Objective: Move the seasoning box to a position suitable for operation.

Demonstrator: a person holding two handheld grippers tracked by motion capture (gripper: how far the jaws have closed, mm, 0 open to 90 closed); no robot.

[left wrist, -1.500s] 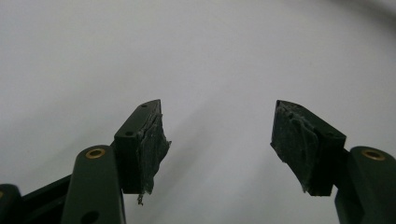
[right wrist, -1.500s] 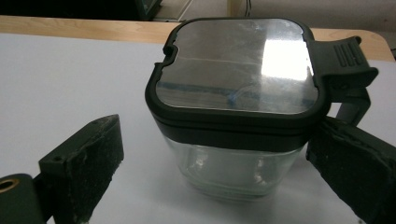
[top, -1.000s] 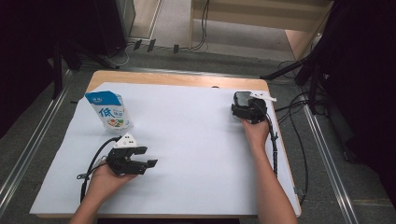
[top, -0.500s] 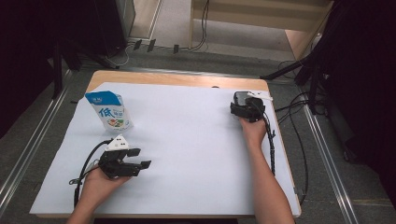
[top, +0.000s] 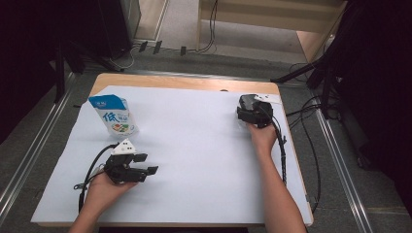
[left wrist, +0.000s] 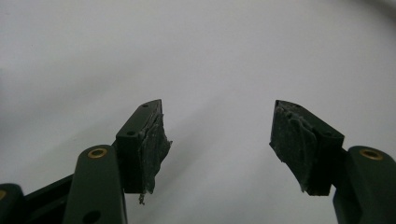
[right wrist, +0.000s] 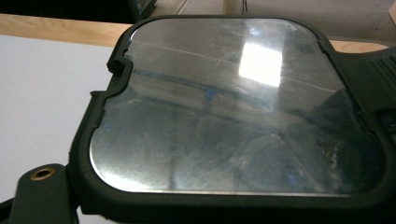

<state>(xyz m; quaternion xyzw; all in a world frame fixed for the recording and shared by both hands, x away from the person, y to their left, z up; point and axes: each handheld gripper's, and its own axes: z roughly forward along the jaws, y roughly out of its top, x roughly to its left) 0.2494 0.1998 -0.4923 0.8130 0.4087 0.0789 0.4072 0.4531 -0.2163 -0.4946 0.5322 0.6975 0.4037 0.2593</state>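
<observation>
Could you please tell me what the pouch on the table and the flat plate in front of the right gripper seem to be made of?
Pouch: likely glossy plastic film, printed blue and white, standing soft-sided. Plate: seemingly polished metal or glass in a dark matte frame; it mirrors light and shows fine scratches.

The left gripper (top: 145,164) is drifting toward the worktop's near edge, while the right gripper's (top: 241,112) jaws are just easing closer around a black-framed square mirror (right wrist: 233,112).
</observation>
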